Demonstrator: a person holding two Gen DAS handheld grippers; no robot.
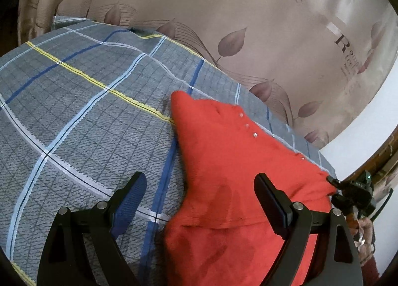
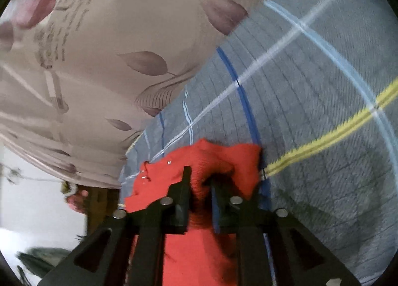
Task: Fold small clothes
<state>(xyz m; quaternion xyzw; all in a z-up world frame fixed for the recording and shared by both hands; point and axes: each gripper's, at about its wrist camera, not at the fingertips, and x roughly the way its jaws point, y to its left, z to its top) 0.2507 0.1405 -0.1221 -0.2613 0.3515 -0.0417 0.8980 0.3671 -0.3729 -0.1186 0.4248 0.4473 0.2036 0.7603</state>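
Note:
A small red knit garment [image 1: 223, 151] with a row of tiny clear buttons [image 1: 247, 125] lies on a grey plaid blanket [image 1: 87, 112]. My left gripper [image 1: 201, 176] hovers just over it, jaws wide open: one finger above the blanket, the other above the red cloth, nothing pinched. My right gripper [image 1: 332, 180] grips the garment's far right corner, which stretches towards it. In the right wrist view the red garment [image 2: 223, 159] bunches up between the nearly closed fingers of the right gripper [image 2: 200, 176] and hangs below them.
The plaid blanket [image 2: 311, 112] stretches wide on the side away from the garment. A beige curtain with a leaf print [image 1: 223, 12] hangs close behind the blanket's far edge. A white wall [image 1: 360, 124] shows at the far right.

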